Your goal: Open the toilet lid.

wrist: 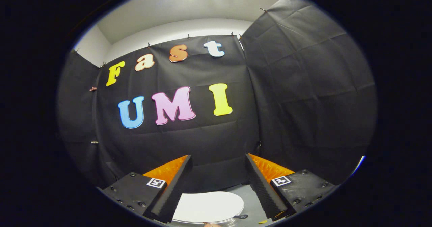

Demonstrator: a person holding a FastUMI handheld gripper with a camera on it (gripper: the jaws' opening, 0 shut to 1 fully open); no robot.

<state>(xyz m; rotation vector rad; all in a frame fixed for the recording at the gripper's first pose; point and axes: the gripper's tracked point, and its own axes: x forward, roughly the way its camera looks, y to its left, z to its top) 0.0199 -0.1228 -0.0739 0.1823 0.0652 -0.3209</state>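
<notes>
the claw [218, 183] hangs released, its two fingers spread wide with nothing between them, pointed more at the black cloth wall [209, 139] than at anything it could grip. the toilet lid [209, 206] lies flat and closed well below, showing as a pale oval down between the fingers and close under them, its rounded end toward the wall. to my eye the coming move turns on that: the claw must tip downward to reach the lid's edge.
</notes>
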